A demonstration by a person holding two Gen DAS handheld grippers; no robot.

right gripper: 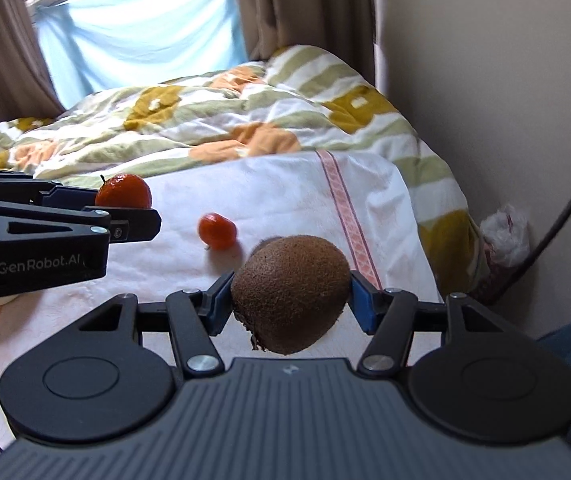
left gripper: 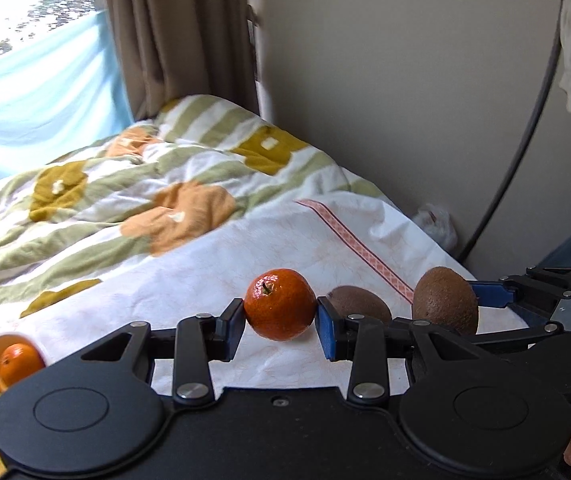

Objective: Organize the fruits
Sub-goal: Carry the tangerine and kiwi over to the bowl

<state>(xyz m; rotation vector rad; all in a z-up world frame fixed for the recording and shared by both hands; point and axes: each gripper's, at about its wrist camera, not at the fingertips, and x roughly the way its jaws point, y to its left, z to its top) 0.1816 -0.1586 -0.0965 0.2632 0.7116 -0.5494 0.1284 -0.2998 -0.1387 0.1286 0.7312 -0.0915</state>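
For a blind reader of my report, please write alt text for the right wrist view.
The right gripper holds a brown kiwi above a white cloth on a bed. At left, the left gripper holds a mandarin; a small red tomato lies on the cloth.

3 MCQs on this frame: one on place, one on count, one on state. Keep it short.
1. Where does the second kiwi lie?
A. in the bowl
B. on the white cloth
C. on the floor

2. How many kiwis show in the left wrist view?
A. one
B. two
C. four

3. What is the left gripper doing?
A. hanging open over nothing
B. shut on a mandarin
C. shut on a kiwi

Key:
1 B, it rests on the white cloth behind the left gripper's right finger.
2 B, one lies on the cloth, the other kiwi sits between the right gripper jaws.
3 B, both blue pads press the mandarin, lifted off the cloth.
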